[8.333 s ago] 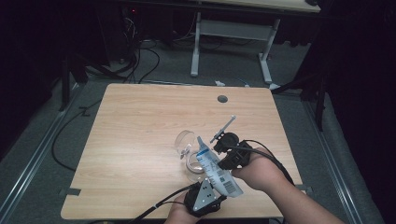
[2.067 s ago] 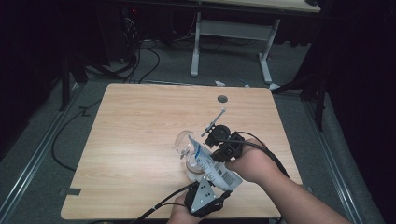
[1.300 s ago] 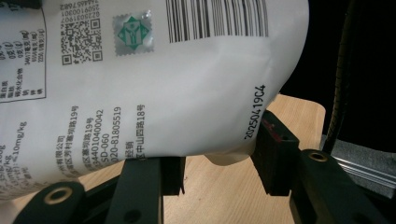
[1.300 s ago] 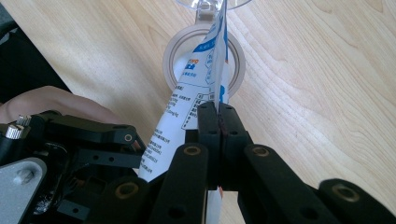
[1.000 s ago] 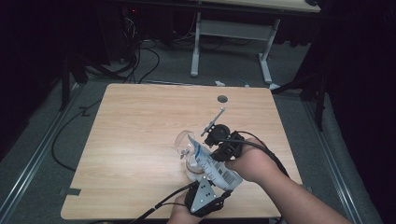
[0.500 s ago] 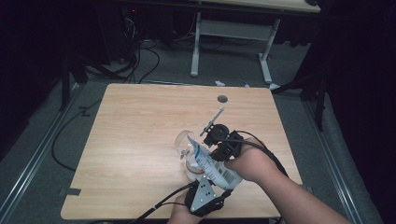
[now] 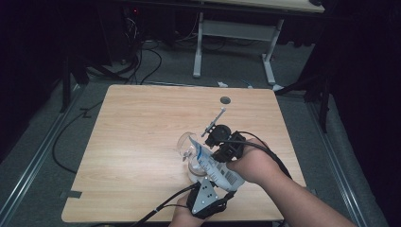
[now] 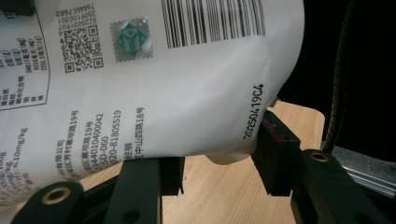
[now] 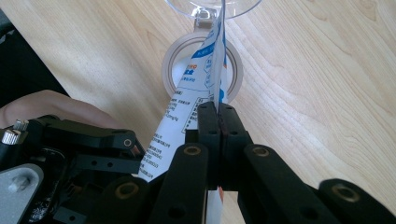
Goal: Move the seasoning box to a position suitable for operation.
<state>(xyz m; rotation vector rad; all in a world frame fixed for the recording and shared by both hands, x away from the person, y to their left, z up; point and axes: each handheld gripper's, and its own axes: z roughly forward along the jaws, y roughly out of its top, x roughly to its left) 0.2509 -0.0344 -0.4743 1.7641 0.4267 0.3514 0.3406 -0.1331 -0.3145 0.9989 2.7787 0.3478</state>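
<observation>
Nothing moved since earlier frames. Pouch (image 7: 213, 166) is clamped by right gripper (image 9: 218, 122) at its edge, its bottom gripped by left gripper (image 8: 215, 161), tilted over glass (image 7: 185, 147) on table (image 7: 132, 137).

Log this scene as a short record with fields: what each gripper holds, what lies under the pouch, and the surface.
left gripper: jaws around the bottom end of the white pouch
right gripper: shut on the pouch's thin edge
pouch pose: tilted, top end toward the clear glass
under pouch: tape roll lying flat on the table
surface: wooden table
</observation>
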